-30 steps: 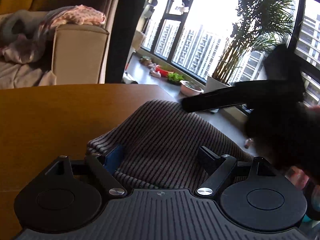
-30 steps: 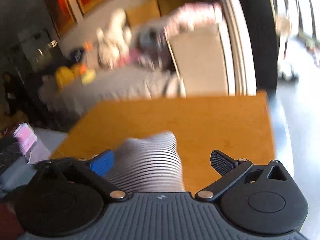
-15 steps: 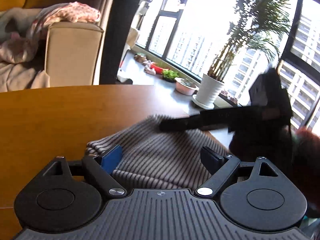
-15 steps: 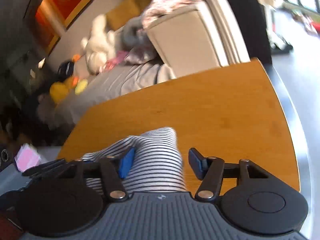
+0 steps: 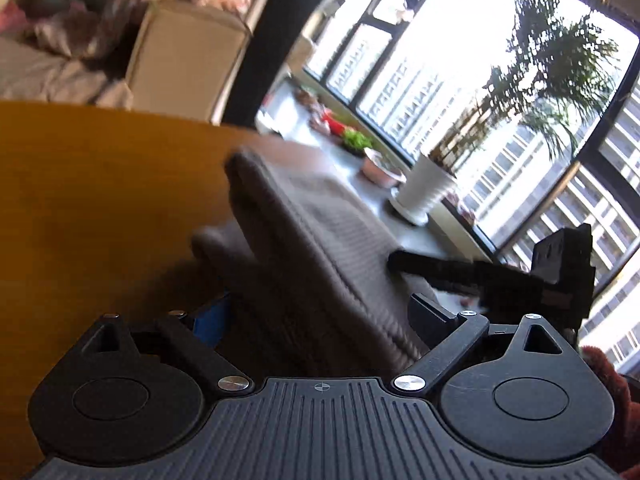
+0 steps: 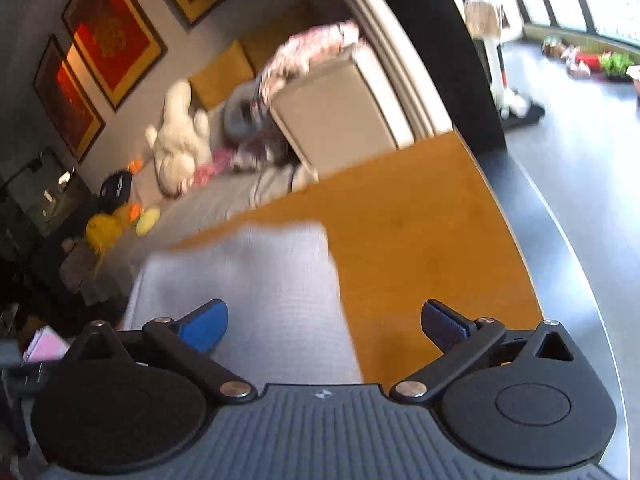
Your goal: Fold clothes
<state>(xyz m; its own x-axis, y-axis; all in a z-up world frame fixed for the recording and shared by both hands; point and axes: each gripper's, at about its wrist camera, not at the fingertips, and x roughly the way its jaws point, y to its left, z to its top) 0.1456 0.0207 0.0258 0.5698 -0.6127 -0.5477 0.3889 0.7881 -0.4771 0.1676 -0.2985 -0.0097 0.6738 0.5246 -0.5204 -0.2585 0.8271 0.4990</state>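
The grey-and-white striped knitted garment lies folded in a thick bundle on the orange-brown wooden counter, near the counter's curved edge on the window side. In the left wrist view the bundle runs from the middle of the counter back between the spread fingers of the left gripper. The blue-padded finger sits just beside the garment's lower fold, and the black finger stands against its other flank. These fingers are wide apart and grip nothing; whether either pad touches the knit cannot be told through the blur.

The right gripper is likewise spread wide, with nothing clamped. Its blue pad lies over or just above the garment, while the other finger hangs over bare counter beside the garment's edge. In the left wrist view the right gripper appears as a dark bar reaching to the far side of the bundle.

Beyond the counter, away from the garment, stand a beige upholstered sofa strewn with pink and grey cloths, and a white-potted palm plant by the tall windows.
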